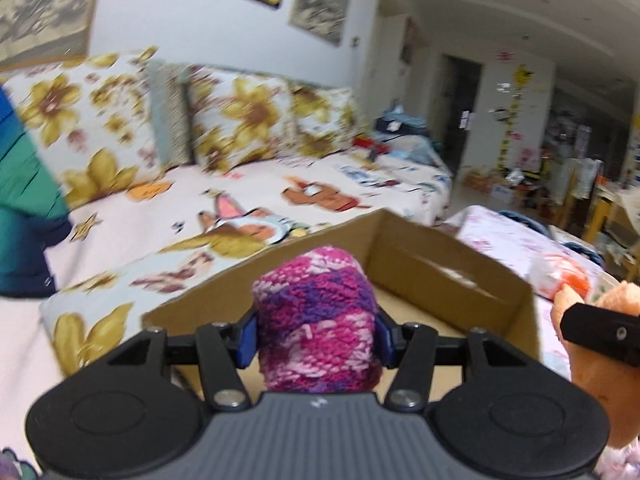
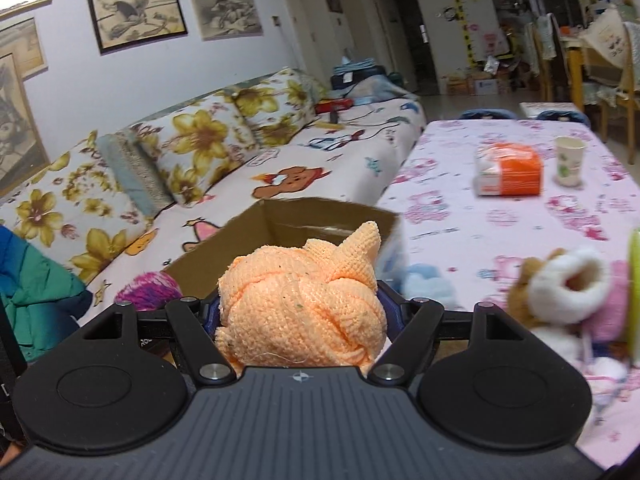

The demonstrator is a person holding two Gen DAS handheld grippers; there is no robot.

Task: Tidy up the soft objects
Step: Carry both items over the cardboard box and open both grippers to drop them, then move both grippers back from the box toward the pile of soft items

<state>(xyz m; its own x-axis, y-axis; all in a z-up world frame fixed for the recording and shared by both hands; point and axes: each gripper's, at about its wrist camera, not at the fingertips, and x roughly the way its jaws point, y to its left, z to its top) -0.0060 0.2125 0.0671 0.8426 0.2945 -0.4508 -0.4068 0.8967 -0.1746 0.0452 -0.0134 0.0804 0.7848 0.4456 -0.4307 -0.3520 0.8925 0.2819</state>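
A pink and purple woolly roll (image 1: pixel 316 320) is pressed between the blue pads of my left gripper (image 1: pixel 316 338), just before the near wall of an open cardboard box (image 1: pixel 448 268). In the right wrist view, my right gripper (image 2: pixel 302 316) is shut on a knotted orange cloth (image 2: pixel 304 300), held over the near side of the same box (image 2: pixel 280 220). The woolly roll (image 2: pixel 150 290) shows at the left of that view. The orange cloth (image 1: pixel 592 344) and a black finger of the right gripper appear at the right edge of the left wrist view.
The box stands at the left end of a table under a pink printed cloth (image 2: pixel 500 216). On it lie a plush toy heap (image 2: pixel 560 292), a blue fluffy item (image 2: pixel 428 284), an orange packet (image 2: pixel 508 168) and a paper cup (image 2: pixel 568 160). A sofa with flowered cushions (image 2: pixel 200 140) runs behind.
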